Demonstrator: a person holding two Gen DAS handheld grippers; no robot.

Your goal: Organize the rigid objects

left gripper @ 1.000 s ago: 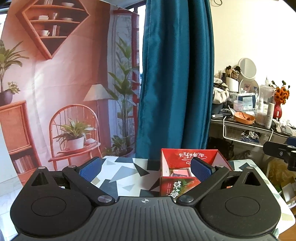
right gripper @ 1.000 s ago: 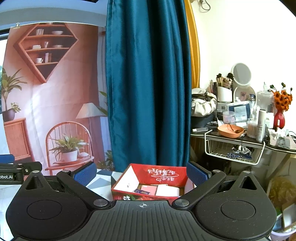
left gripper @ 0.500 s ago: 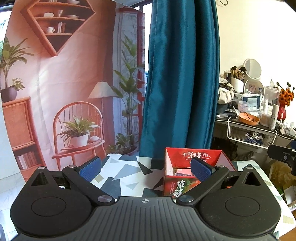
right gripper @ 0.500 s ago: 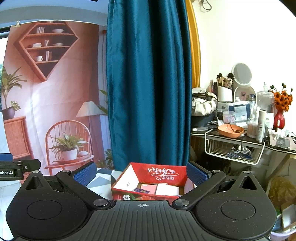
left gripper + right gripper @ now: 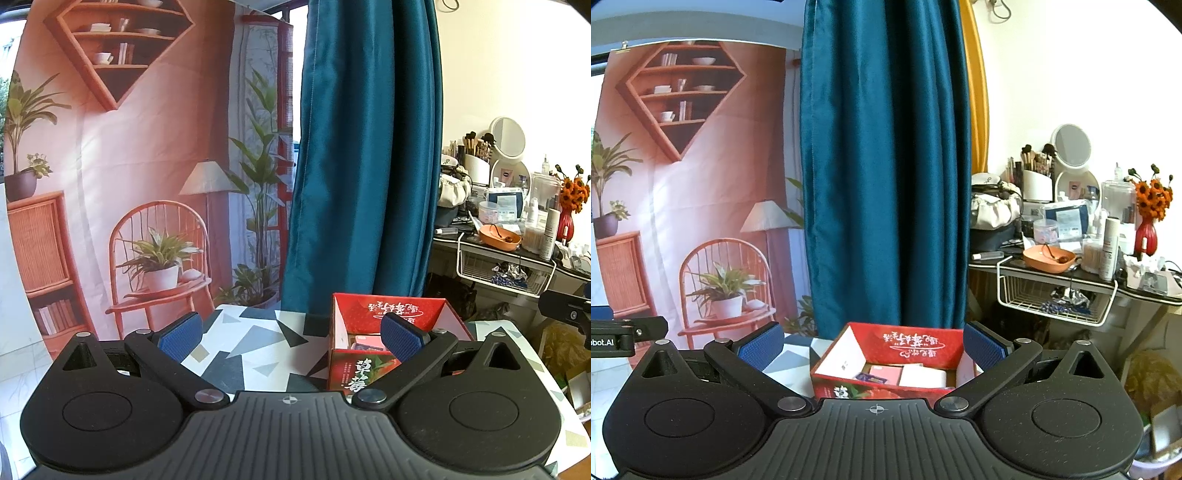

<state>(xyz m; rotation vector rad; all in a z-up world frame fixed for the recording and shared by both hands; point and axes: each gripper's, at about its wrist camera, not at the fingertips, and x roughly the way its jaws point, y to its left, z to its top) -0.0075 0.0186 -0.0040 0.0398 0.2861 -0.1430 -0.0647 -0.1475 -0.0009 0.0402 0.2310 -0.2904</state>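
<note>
An open red cardboard box [image 5: 384,317] stands on the patterned table [image 5: 255,343]; it also shows in the right wrist view [image 5: 908,341]. Inside lie a pink item [image 5: 884,373], a white box [image 5: 923,376] and a small dark item [image 5: 866,376]. My left gripper [image 5: 290,334] is open and empty, held above the table with its right fingertip in front of the box. My right gripper [image 5: 873,345] is open and empty, its fingers either side of the box as seen from behind it.
A teal curtain [image 5: 362,155] hangs behind the table. A printed room backdrop [image 5: 140,166] covers the left wall. A cluttered dresser [image 5: 1071,266] with a wire basket [image 5: 1052,302] stands at the right. The other gripper's body shows at each view's edge.
The left gripper has tilted upward and drawn slightly back, so the box and table sit lower in its view. The right gripper has barely moved. Both stay open.
</note>
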